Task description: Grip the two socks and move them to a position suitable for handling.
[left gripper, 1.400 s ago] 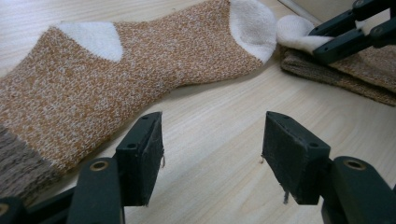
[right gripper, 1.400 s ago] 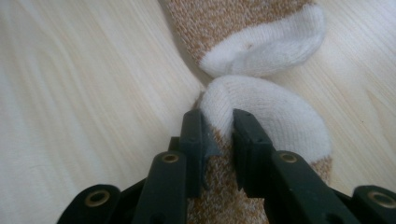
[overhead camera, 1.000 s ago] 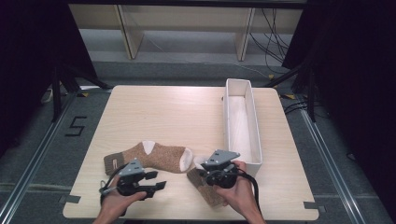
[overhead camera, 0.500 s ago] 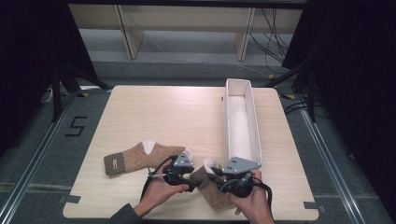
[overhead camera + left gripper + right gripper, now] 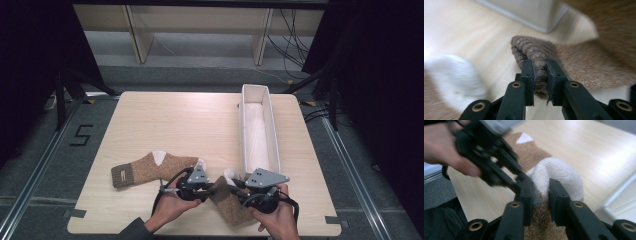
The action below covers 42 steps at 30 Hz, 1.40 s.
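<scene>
Hands come in over the near edge of the tabletop (image 5: 165, 120), each carrying a gripper. The right gripper (image 5: 235, 188) sits nearest that edge, toward the near right corner; its jaws are clamped on the brown sock (image 5: 231, 206), and in the right gripper view the fingers (image 5: 527, 195) squeeze the fabric just below the sock's white toe (image 5: 560, 177), which bulges up between them. The left gripper (image 5: 216, 188) is just beside it on the left, pointing toward the right one. Its jaws have just been closing, and in the left gripper view its fingers (image 5: 527, 72) pinch the ribbed dark cuff (image 5: 532, 50) of the same sock, the folded cuff standing up between the pads. The sock thus lies by the near edge, right of the middle, gripped at both ends.

A second brown sock (image 5: 152, 167) lies flat farther left, near the near left part of the tabletop, its dark cuff pointing at the left edge and its white heel patch facing up. Beyond the right gripper, a long white tray (image 5: 272, 135) runs along the right edge toward the far right corner, its near end just beside the held sock.
</scene>
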Motion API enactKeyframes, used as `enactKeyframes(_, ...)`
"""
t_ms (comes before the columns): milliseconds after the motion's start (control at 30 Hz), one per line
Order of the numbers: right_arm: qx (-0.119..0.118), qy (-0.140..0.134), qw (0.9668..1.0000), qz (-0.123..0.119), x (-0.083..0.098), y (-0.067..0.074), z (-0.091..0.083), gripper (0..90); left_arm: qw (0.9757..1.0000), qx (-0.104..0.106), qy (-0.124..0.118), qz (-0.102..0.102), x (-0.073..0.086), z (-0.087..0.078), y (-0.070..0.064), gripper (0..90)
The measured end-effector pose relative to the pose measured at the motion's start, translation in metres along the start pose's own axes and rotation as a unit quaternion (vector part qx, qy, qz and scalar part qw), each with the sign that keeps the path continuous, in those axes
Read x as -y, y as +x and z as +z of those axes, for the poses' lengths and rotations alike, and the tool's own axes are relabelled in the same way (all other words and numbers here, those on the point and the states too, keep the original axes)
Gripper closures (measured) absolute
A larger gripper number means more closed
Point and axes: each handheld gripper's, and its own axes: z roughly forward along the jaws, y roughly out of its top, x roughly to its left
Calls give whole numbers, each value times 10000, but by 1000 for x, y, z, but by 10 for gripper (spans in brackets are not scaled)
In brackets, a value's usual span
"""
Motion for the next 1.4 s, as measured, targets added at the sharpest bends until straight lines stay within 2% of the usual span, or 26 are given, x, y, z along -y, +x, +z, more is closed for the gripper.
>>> enactKeyframes(33,26,-68,10000,-44,-3,-1,-3,754,9999,-34,-139,-61,0,-16,2,774)
enactKeyframes(100,15,-184,9998,-82,-9,0,-6,755,9990,-111,-372,-241,3,-37,5,774)
enactKeyframes(167,-41,-310,9995,-85,-16,2,-5,756,9982,-284,-470,-255,12,-59,7,774)
enactKeyframes(233,-102,-281,9994,-170,-24,4,-1,756,9967,-565,-498,-299,27,-80,10,774)
enactKeyframes(267,-163,-308,9992,-177,-28,5,5,756,9961,-633,-507,-343,33,-86,13,774)
enactKeyframes(333,-240,-308,9990,-194,-34,4,16,757,9935,-724,-622,-613,51,-99,20,774)
enactKeyframes(433,-424,-316,9985,-173,-45,6,39,757,9895,-976,-631,-859,73,-119,30,774)
enactKeyframes(467,-498,-280,9982,-190,-49,6,45,757,9865,-1129,-750,-915,80,-125,33,774)
enactKeyframes(500,-527,-287,9979,-232,-53,7,52,757,9847,-1240,-786,-939,84,-130,34,774)
enactKeyframes(567,-520,-360,9974,-360,-59,7,58,757,9822,-1440,-758,-935,94,-135,33,773)
enactKeyframes(600,-491,-405,9971,-419,-60,7,62,757,9829,-1422,-698,-937,99,-135,33,772)
enactKeyframes(633,-554,-367,9972,-339,-59,8,63,757,9848,-1312,-540,-1001,104,-133,32,769)
enactKeyframes(700,-532,-336,9976,-279,-53,11,63,756,9869,-1182,-312,-1055,114,-126,24,766)
enactKeyframes(767,-502,-156,9983,-248,-42,15,59,754,9906,-1023,-31,-903,118,-122,16,759)
enactKeyframes(800,-464,-62,9986,-238,-35,16,56,753,9911,-973,34,-913,119,-118,11,755)
enactKeyframes(867,-370,44,9991,-187,-19,18,45,751,9935,-808,249,-762,120,-113,6,747)
enactKeyframes(933,-338,84,9994,-66,-6,20,34,742,9939,-718,273,-792,119,-110,2,737)
enactKeyframes(967,-322,115,9994,-42,-1,21,30,736,9942,-695,373,-731,119,-110,1,729)
enactKeyframes(1000,-261,136,9996,3,6,23,25,731,9943,-630,357,-784,119,-108,-1,716)
enactKeyframes(1067,-194,288,9994,64,19,26,19,717,9944,-550,404,-812,118,-106,-3,658)
enactKeyframes(1133,-136,414,9989,170,33,29,15,706,9942,-505,296,-904,118,-106,-8,613)
enactKeyframes(1167,-193,505,9983,220,39,30,14,703,9946,-549,404,-778,118,-108,-8,582)
enactKeyframes(1200,-184,492,9982,272,45,30,13,699,9945,-448,340,-885,117,-109,-10,566)
enactKeyframes(1300,-175,640,9968,443,57,30,9,666,9934,-513,189,-1004,116,-115,-9,511)
enactKeyframes(1333,-148,737,9956,552,60,31,7,662,9931,-576,63,-1023,115,-116,-7,501)
enactKeyframes(1400,-150,771,9951,594,65,29,6,620,9913,-707,-6,-1108,110,-120,-1,475)
